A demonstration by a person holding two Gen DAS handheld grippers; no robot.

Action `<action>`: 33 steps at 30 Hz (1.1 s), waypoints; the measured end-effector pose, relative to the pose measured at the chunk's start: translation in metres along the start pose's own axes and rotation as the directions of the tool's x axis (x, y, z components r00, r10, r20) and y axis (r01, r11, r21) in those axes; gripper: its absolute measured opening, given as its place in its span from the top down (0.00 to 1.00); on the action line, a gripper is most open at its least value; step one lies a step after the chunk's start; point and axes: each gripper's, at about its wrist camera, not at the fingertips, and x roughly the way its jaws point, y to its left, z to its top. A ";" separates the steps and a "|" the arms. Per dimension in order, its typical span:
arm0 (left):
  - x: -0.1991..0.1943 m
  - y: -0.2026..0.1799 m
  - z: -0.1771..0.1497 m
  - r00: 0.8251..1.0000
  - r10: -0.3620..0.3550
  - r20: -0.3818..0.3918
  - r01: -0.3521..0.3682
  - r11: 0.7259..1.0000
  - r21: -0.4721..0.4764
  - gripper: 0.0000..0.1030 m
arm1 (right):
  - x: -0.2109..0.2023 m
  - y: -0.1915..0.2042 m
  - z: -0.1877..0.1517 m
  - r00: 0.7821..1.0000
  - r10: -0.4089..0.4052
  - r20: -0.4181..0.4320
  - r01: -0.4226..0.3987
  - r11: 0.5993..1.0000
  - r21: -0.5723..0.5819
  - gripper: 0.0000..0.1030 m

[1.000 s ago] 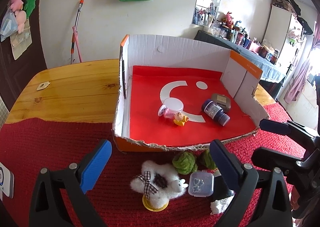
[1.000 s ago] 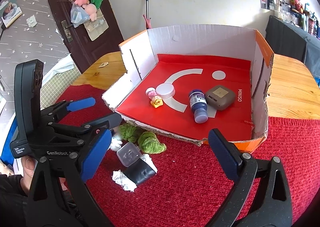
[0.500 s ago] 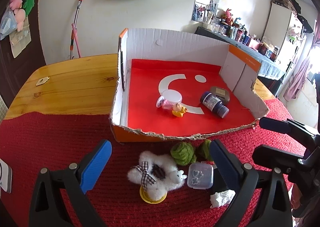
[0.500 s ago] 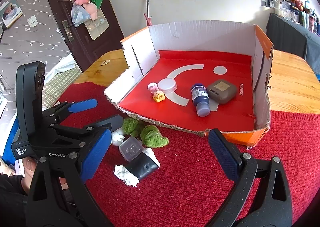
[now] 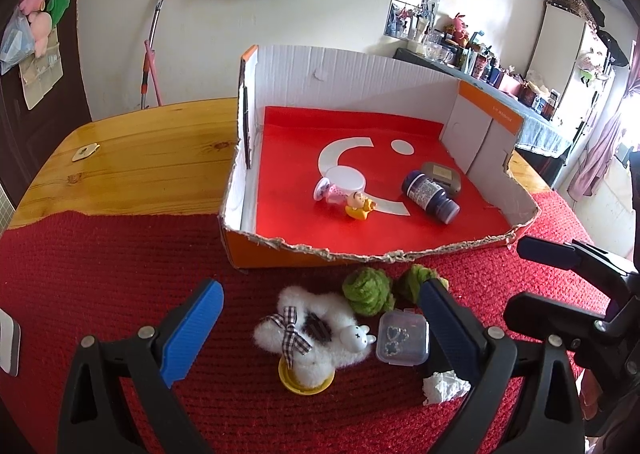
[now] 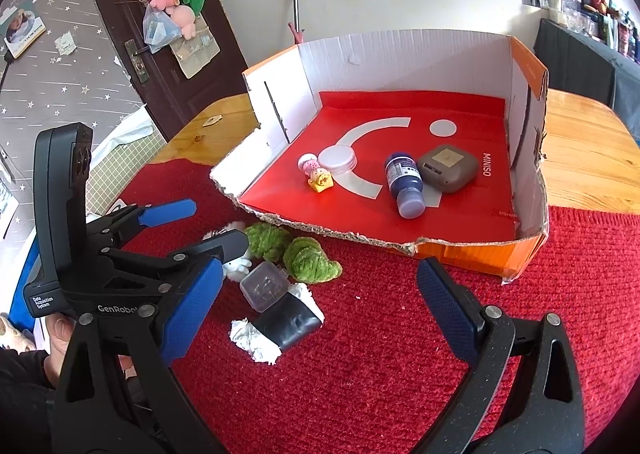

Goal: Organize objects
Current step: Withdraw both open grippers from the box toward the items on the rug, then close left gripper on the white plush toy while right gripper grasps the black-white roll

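Note:
A cut-down cardboard box (image 5: 280, 252) (image 6: 472, 252) with a red floor holds a dark blue bottle (image 5: 430, 196) (image 6: 405, 184), a brown case (image 5: 442, 174) (image 6: 448, 168), a clear round jar (image 5: 344, 182) (image 6: 337, 158) and a small yellow figure (image 5: 359, 207) (image 6: 320, 179). In front of the box, on the red mat, lie a white fluffy toy (image 5: 310, 328), two green pompoms (image 5: 366, 292) (image 6: 308, 260), a clear small box (image 5: 402, 339) (image 6: 265, 286) and a black item with white tissue (image 6: 286, 328). My left gripper (image 5: 316, 330) (image 6: 192, 224) is open around the fluffy toy. My right gripper (image 6: 316, 308) (image 5: 532, 278) is open, empty, right of the pile.
The red woven mat (image 5: 100, 274) (image 6: 400, 354) covers the near half of a wooden table (image 5: 152, 162) (image 6: 580, 158). A white device (image 5: 8, 342) lies at the mat's left edge. A hand (image 6: 60, 334) holds the left gripper's handle.
Both grippers have drawn back from the box and lowered toward the pile, so the toys sit higher between the left fingers. Nothing was grasped.

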 end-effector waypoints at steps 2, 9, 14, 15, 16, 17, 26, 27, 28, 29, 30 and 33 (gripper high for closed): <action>0.000 0.000 -0.001 1.000 0.000 -0.001 0.000 1.000 -0.002 0.03 | 0.001 0.000 -0.001 1.000 0.001 -0.002 -0.001 1.000 0.000 0.04; 0.001 0.003 -0.002 1.000 0.007 -0.007 -0.007 1.000 -0.007 0.03 | 0.002 0.000 -0.004 1.000 -0.009 -0.007 0.009 1.000 -0.004 0.04; 0.001 0.005 -0.004 1.000 0.011 -0.011 -0.011 1.000 -0.013 0.03 | 0.004 0.001 -0.007 1.000 -0.012 -0.013 0.012 1.000 -0.006 0.04; 0.001 0.006 -0.004 1.000 0.011 -0.011 -0.011 1.000 -0.015 0.03 | 0.004 0.001 -0.007 1.000 -0.012 -0.015 0.012 1.000 -0.007 0.04; 0.001 0.007 -0.005 1.000 0.011 -0.012 -0.011 1.000 -0.016 0.03 | 0.005 0.002 -0.008 1.000 -0.013 -0.017 0.013 1.000 -0.011 0.04; 0.001 0.007 -0.005 1.000 0.011 -0.012 -0.011 1.000 -0.018 0.03 | 0.005 0.002 -0.009 1.000 -0.014 -0.019 0.013 1.000 -0.014 0.04; 0.004 0.013 -0.011 1.000 0.007 -0.030 -0.008 0.999 -0.032 0.03 | 0.013 0.012 -0.022 0.999 -0.018 -0.051 0.015 0.998 -0.056 0.04; 0.003 0.012 -0.011 1.000 0.008 -0.030 -0.009 1.000 -0.028 0.03 | 0.014 0.013 -0.024 0.998 -0.016 -0.053 0.013 0.998 -0.059 0.04; 0.003 0.011 -0.012 1.000 0.010 -0.030 -0.011 1.000 -0.024 0.03 | 0.015 0.014 -0.026 0.998 -0.017 -0.056 0.014 0.998 -0.064 0.04; 0.004 0.011 -0.012 0.999 0.013 -0.029 -0.013 1.000 -0.018 0.03 | 0.015 0.016 -0.028 0.998 -0.020 -0.057 0.016 0.997 -0.074 0.04; 0.004 0.011 -0.013 0.999 0.015 -0.029 -0.016 1.000 -0.016 0.03 | 0.016 0.018 -0.030 0.998 -0.021 -0.058 0.016 0.997 -0.080 0.04; 0.005 0.012 -0.014 0.999 0.018 -0.032 -0.019 1.000 -0.019 0.03 | 0.019 0.023 -0.036 0.997 -0.022 -0.068 0.014 0.995 -0.102 0.04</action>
